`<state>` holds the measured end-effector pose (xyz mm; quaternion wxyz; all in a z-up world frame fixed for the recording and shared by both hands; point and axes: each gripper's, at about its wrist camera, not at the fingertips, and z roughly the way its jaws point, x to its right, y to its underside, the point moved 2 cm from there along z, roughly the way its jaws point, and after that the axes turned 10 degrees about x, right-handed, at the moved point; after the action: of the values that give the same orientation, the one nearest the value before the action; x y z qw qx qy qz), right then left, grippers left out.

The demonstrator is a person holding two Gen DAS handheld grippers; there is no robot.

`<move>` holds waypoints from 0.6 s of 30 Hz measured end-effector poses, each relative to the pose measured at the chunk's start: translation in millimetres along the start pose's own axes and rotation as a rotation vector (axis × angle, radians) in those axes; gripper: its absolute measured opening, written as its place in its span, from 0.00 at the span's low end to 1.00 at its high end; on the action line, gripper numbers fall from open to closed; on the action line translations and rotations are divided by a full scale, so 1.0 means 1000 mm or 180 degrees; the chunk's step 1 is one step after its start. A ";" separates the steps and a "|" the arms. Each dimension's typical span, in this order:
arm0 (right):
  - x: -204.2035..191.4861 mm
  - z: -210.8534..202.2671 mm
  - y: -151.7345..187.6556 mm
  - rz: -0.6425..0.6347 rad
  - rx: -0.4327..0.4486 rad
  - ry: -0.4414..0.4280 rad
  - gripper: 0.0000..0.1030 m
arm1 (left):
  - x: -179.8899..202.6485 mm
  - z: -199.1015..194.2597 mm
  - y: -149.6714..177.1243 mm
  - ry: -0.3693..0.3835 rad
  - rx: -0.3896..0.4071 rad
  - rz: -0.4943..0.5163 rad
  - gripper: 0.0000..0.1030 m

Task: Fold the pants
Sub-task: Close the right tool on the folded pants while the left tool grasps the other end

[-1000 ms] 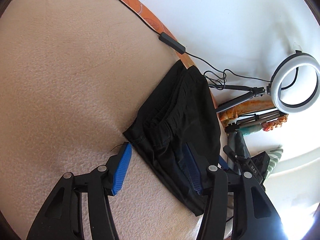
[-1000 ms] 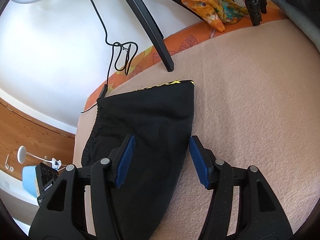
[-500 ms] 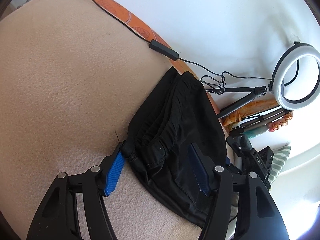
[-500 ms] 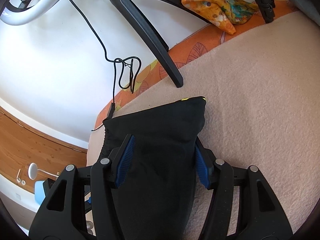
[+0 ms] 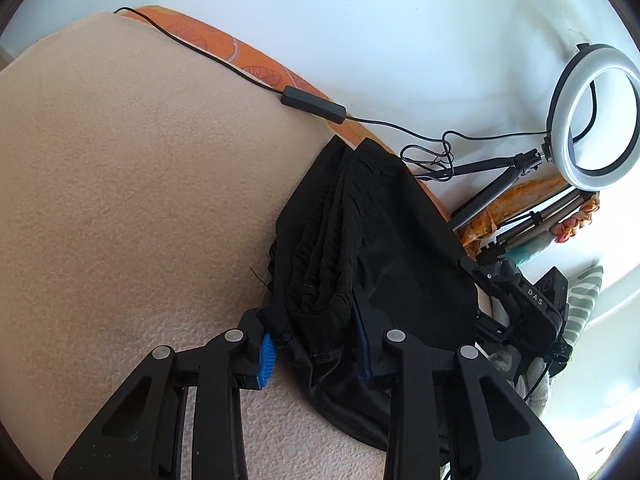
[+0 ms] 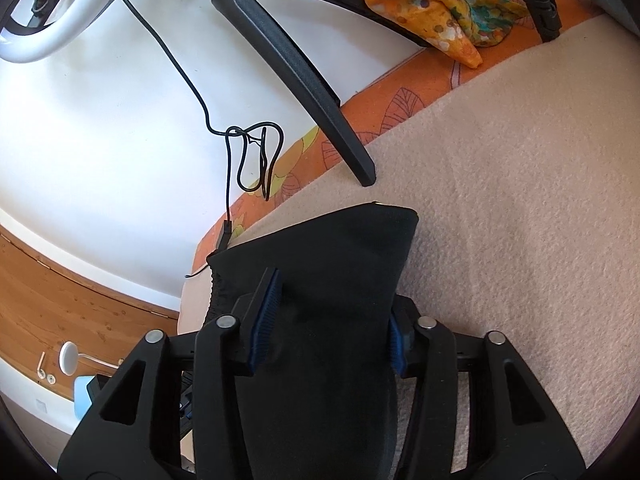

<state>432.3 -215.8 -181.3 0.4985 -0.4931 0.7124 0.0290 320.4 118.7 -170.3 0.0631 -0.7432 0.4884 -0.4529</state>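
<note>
The black pants (image 5: 372, 240) sit bunched up on the beige blanket (image 5: 120, 184), running toward the orange edge up at about 1 o'clock in the left wrist view. The left gripper (image 5: 316, 348) has its blue pads spread either side of the gathered waistband, fabric stuffed between them. The right gripper (image 6: 328, 320) is spread too, straddling the pants' other end, with the tripod leg (image 6: 296, 72) up at 12 o'clock.

Your left black plastic two-finger gripper (image 5: 316, 354) had blue ribbed pads, silver pivot screws, triangular cutouts; right black plastic gripper (image 6: 326, 322) matched, w/ darker blue pads.
</note>
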 end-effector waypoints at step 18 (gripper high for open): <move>-0.079 -0.027 0.008 -0.1049 0.0068 0.0262 0.09 | 0.039 -0.017 0.011 0.0276 -0.0048 0.0397 0.22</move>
<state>409.6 -172.8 -112.8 0.4721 -0.5987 0.6420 -0.0809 304.8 88.0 -142.5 0.0644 -0.6915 0.5394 -0.4762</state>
